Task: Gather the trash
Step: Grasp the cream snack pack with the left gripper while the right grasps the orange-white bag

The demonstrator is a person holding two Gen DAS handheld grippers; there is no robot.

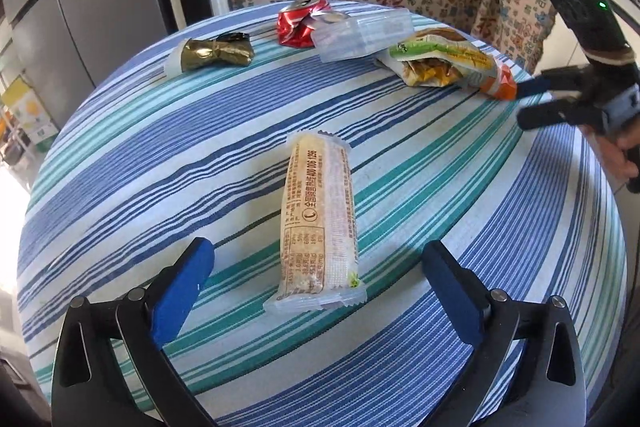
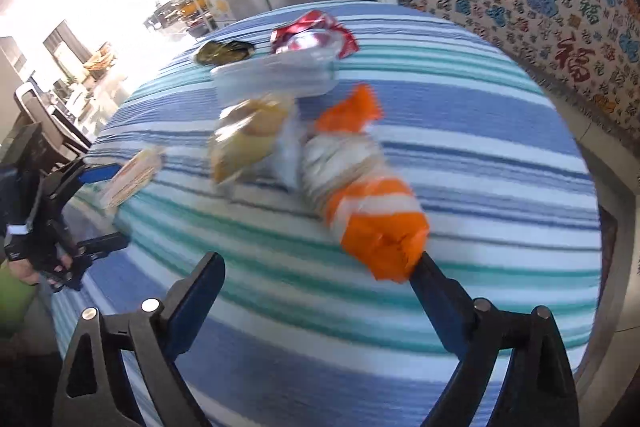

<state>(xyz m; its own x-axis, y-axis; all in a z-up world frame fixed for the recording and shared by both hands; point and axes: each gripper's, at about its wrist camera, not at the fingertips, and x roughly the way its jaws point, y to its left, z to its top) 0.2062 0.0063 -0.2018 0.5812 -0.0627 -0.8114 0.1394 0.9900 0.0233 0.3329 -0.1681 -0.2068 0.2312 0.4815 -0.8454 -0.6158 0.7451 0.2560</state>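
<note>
We are picking trash off the round striped counter (image 1: 120, 163). Going left to right along its far edge, we see a crumpled gold foil wrapper (image 1: 214, 51), a squashed red can (image 1: 298, 23), a clear plastic box (image 1: 362, 34) and a torn green and orange snack bag (image 1: 448, 61). A long pale snack wrapper (image 1: 318, 215) lies nearer the front edge, between the spread fingers of our left hand-held gripper (image 1: 316, 279). Our right hand-held gripper (image 2: 318, 277) is spread too, one finger touching the bag's orange end. Nothing is pinched yet. Next we should squeeze each one shut.
</note>
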